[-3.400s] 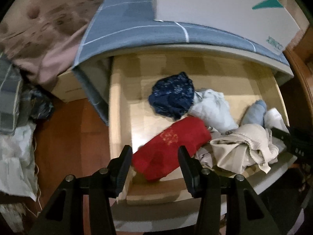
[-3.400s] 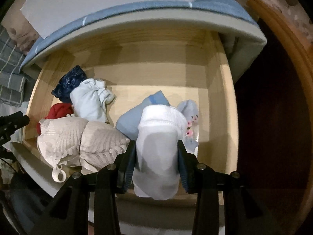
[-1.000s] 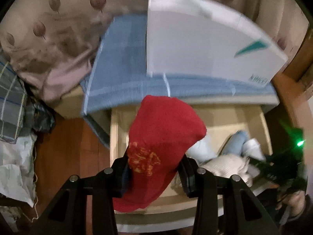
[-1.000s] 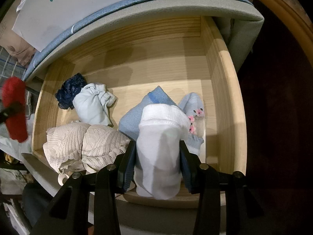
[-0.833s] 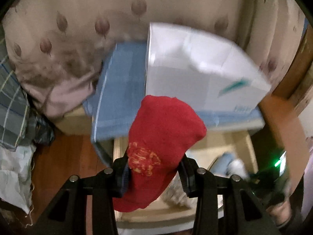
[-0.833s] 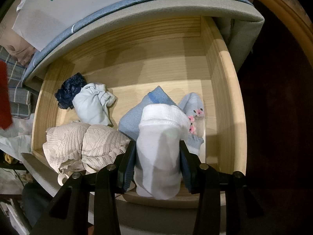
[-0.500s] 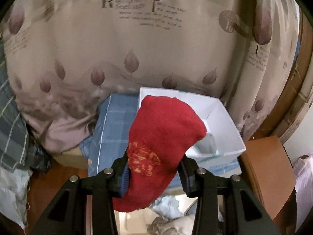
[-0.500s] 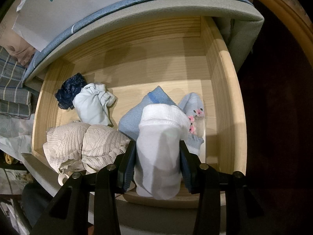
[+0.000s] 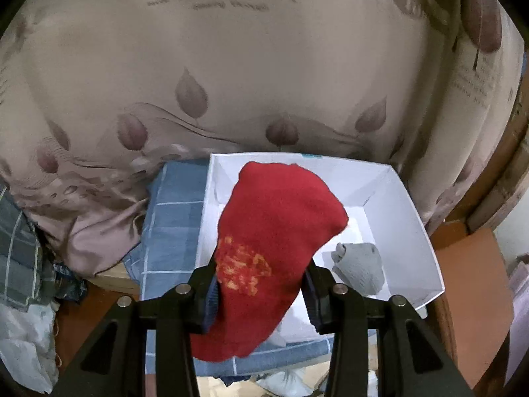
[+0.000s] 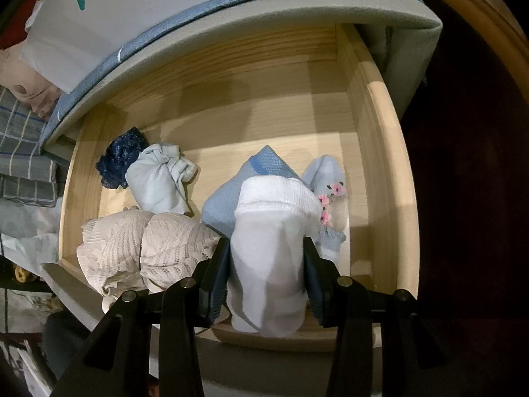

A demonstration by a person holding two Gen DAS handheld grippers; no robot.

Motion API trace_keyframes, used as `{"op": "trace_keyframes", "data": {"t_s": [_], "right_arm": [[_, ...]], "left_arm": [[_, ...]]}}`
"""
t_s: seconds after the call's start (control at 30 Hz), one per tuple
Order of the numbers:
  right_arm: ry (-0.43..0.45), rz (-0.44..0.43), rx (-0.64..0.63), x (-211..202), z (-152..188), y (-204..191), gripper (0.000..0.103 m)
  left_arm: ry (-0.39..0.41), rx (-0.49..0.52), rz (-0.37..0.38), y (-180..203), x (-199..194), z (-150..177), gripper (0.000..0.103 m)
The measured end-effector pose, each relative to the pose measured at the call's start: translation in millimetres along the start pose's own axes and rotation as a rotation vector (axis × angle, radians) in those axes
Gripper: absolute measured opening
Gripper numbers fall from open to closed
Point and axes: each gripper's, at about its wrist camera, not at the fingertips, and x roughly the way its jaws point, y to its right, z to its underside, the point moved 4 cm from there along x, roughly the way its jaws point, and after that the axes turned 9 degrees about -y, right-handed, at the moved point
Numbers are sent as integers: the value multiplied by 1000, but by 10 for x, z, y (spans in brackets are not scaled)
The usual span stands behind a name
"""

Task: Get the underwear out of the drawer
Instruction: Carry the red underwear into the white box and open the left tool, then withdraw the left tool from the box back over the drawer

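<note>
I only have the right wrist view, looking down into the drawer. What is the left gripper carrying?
Observer: The left gripper is shut on a red garment with a yellow print.
Operator: Where is it holding that?
Observer: In front of an open white box that sits on a blue checked cloth.
Operator: Is the box empty?
Observer: No, a grey rolled item lies inside, near its front right corner.
Operator: What's behind the box?
Observer: A beige curtain printed with leaves.
</note>
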Motion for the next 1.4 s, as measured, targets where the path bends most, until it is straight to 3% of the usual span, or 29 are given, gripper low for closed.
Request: {"op": "trace_keyframes", "data": {"t_s": [0.33, 0.6, 0.67, 0.93, 1.17, 1.4], "right_arm": [[-2, -24, 11, -4, 5, 14, 41], [-3, -24, 11, -1, 6, 7, 41], [-3, -23, 10, 0, 6, 8, 41], [-3, -18, 7, 4, 4, 8, 41], [-2, -10, 3, 13, 4, 3, 41], [2, 0, -3, 13, 4, -1, 41]], "left_arm": [[-118, -24, -55, -11, 554, 143, 43], [-115, -49, -28, -50, 494, 120, 55], [-135, -61, 3, -69, 483, 132, 55], [-110, -67, 9, -143, 194, 167, 56], [-82, 32, -72, -166, -113, 603, 56], [-70, 10, -85, -317, -131, 1255, 56]]}}
